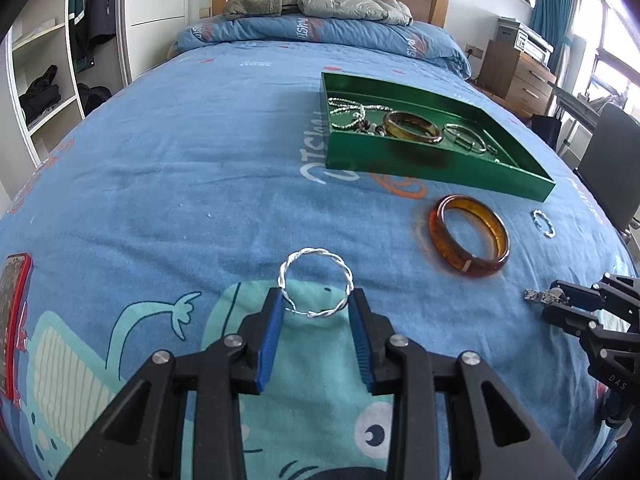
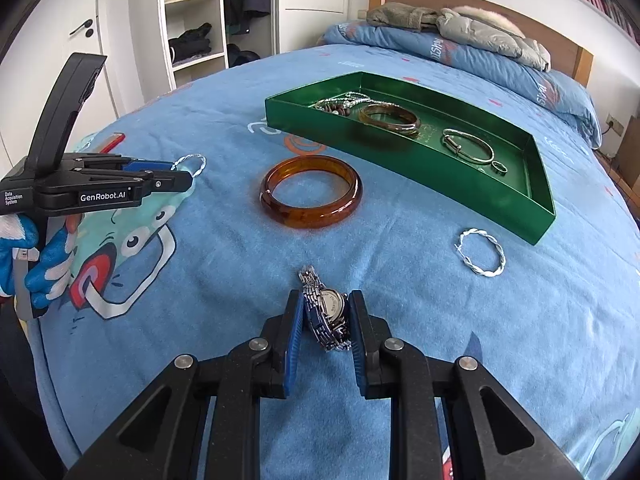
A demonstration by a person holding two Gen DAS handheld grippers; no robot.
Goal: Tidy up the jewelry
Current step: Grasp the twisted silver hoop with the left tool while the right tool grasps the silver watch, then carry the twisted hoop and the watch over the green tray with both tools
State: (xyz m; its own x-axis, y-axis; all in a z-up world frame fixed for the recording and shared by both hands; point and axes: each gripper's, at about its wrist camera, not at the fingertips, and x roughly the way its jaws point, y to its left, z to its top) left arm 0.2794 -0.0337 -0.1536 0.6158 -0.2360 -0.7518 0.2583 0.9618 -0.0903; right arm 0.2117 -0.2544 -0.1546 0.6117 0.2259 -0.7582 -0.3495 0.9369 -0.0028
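My left gripper (image 1: 316, 300) is shut on a twisted silver bracelet (image 1: 316, 286), held just above the blue bedspread; it also shows in the right wrist view (image 2: 176, 174). My right gripper (image 2: 324, 300) is shut on a silver metal-band watch (image 2: 326, 312), low over the bed. A green tray (image 1: 436, 166) lies ahead with necklaces, an amber bangle (image 1: 412, 126), a silver bangle (image 2: 468, 146) and a small ring (image 2: 499, 167) inside. A second amber bangle (image 2: 311, 191) and another twisted silver bracelet (image 2: 482, 256) lie on the bedspread beside the tray.
A red-cased phone (image 1: 12, 316) lies at the left edge of the bed. Folded quilt and jackets (image 1: 320, 4) sit at the headboard. An open wardrobe (image 2: 196, 24) stands left, a wooden nightstand (image 1: 516, 76) and chair (image 1: 612, 168) right.
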